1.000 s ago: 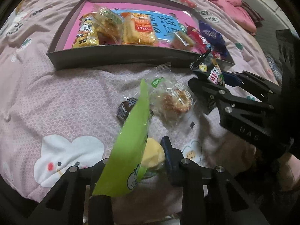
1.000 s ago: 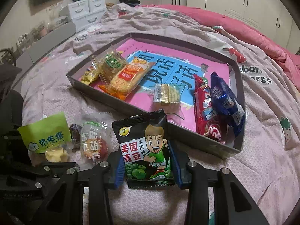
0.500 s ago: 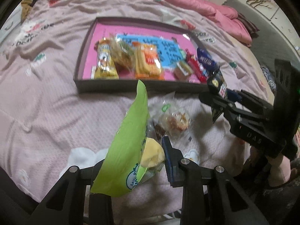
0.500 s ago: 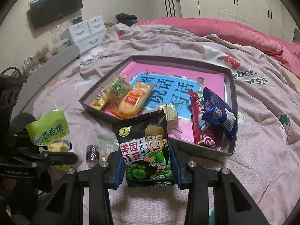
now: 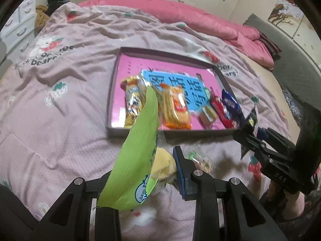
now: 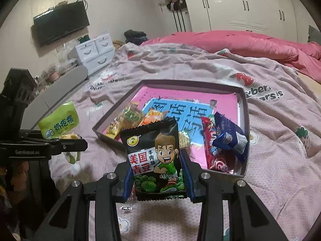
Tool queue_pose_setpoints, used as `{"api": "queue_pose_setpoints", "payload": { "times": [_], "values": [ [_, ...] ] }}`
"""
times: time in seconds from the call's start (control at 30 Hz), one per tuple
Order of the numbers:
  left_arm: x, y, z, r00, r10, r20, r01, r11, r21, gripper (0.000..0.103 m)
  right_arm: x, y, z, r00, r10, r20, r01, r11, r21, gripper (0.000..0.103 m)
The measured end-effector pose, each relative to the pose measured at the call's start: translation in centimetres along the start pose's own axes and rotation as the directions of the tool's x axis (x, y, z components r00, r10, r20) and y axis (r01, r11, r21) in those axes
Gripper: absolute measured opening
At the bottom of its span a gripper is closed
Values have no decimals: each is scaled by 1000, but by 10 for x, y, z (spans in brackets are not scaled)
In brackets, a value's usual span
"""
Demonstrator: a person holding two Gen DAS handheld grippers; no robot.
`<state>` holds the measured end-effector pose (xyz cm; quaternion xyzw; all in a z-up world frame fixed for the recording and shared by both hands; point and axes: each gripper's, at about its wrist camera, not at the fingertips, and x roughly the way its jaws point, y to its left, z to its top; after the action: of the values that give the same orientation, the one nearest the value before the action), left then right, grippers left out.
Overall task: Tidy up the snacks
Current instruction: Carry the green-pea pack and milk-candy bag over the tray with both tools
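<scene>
The left claw (image 5: pixel 140 172) gripped a lime-green snack pouch (image 5: pixel 138 150); the right claw (image 6: pixel 156 172) clamped a black green-pea packet (image 6: pixel 154 154) above the bed (image 6: pixel 280 160), near the snack tray (image 6: pixel 243 140).

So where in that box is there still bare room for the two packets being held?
The tray is bare along its far half, from the back wall down to the blue lettering. Its near edge is crowded: yellow and orange packets on the left, red and blue wrappers against the right wall. The green packet and black packet could go at the back.
</scene>
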<state>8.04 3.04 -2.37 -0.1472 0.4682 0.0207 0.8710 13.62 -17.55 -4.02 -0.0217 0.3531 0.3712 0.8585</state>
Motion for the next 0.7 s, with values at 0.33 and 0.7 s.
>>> {"api": "queue_pose_setpoints", "payload": {
  "times": [0.33, 0.7],
  "values": [
    [-6, 8, 20, 997, 25, 80, -25, 1000, 0, 34, -14, -14, 6, 995, -53, 87, 47, 997, 64, 41],
    [4, 4, 36, 991, 46, 125, -50, 998, 32, 34, -15, -24, 14, 989, -86, 124, 73, 992, 99, 41]
  ]
}}
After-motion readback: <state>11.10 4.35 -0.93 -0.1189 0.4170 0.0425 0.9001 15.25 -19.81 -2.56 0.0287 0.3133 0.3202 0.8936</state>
